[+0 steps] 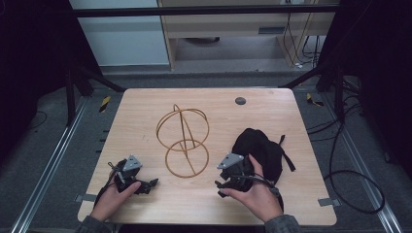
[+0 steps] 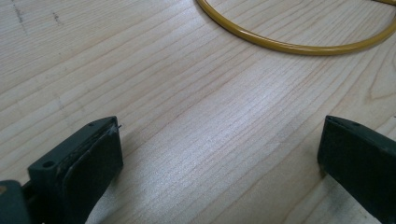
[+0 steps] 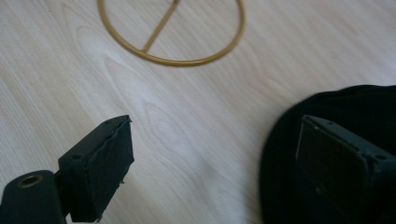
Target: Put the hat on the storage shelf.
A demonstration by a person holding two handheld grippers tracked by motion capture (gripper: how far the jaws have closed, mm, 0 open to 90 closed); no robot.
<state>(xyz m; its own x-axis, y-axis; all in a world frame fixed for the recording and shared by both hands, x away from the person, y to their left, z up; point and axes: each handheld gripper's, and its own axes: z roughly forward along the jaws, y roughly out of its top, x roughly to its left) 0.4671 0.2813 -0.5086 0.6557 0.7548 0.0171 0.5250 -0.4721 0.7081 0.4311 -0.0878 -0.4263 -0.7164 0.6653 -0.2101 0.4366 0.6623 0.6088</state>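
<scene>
Nothing picked up yet. Both grippers rest low at the near edge, left gripper (image 1: 145,186) and right gripper (image 1: 224,186) with jaws apart, empty. Black cap (image 1: 260,151) lies beside the right one (touching its hand), wire stand (image 1: 183,141) mid-table, untouched.

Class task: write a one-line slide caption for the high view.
Two hand-held grippers rest open on a wooden table, the left gripper near a gold wire stand, the right gripper beside a black cap.
</scene>
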